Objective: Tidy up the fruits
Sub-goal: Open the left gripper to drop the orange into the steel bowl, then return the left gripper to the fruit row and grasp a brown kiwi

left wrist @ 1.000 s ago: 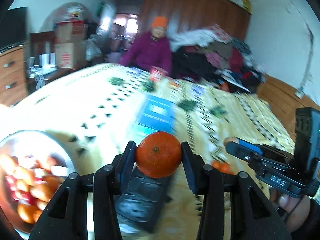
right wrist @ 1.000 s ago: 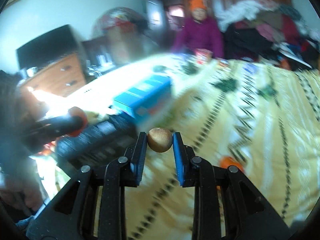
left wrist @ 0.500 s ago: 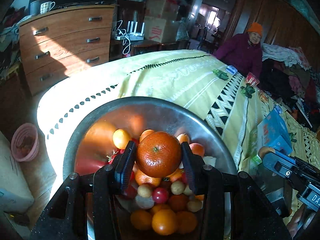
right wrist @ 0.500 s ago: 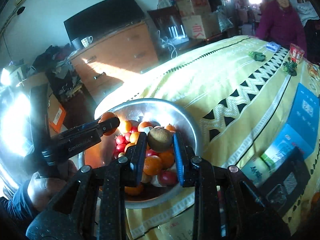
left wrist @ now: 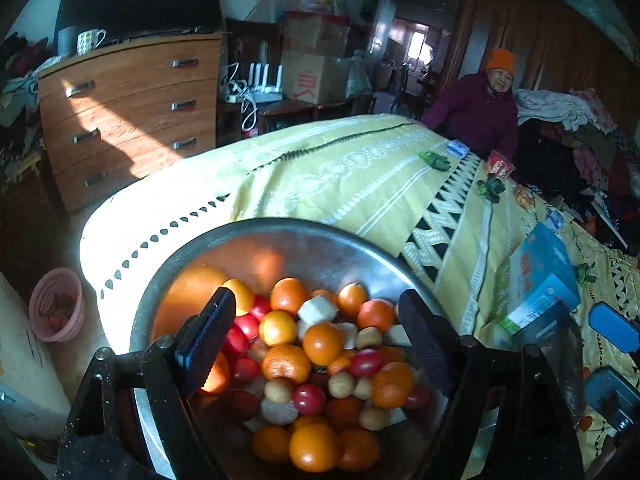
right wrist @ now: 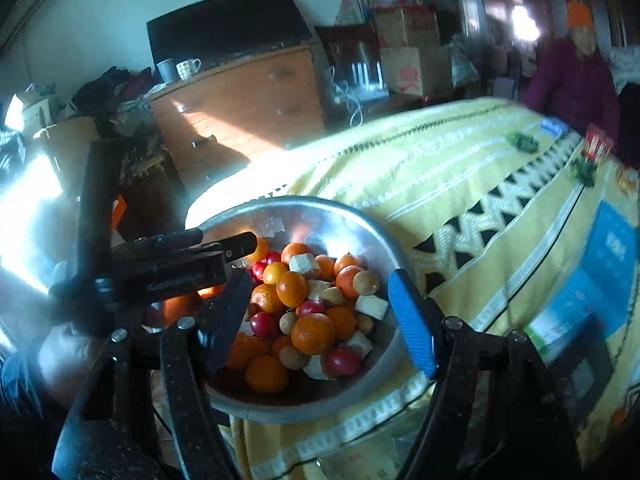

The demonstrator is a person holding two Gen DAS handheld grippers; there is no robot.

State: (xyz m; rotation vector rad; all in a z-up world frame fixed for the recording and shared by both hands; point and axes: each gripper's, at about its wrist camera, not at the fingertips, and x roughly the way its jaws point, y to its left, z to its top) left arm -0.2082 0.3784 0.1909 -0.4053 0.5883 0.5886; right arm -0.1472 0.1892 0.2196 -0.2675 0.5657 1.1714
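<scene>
A metal bowl [left wrist: 280,236] at the near corner of the yellow bedspread holds a heap of oranges [left wrist: 322,342], small red fruits [left wrist: 308,398], small brown fruits and pale chunks. It also shows in the right wrist view [right wrist: 320,208]. My left gripper [left wrist: 316,328] is open and empty just above the heap. My right gripper [right wrist: 320,296] is open and empty over the bowl's near side, with a brown fruit [right wrist: 366,282] lying on the heap between its fingers. The left gripper shows in the right wrist view [right wrist: 240,244] at the bowl's left rim.
A blue box [left wrist: 540,276] and a black device [left wrist: 560,332] lie on the bedspread right of the bowl. A wooden dresser [left wrist: 128,116] stands behind. A pink basket [left wrist: 58,310] sits on the floor. A person in purple [left wrist: 480,112] sits at the far end.
Both grippers have opened. The orange from the left gripper and the brown fruit from the right gripper now lie in the bowl.
</scene>
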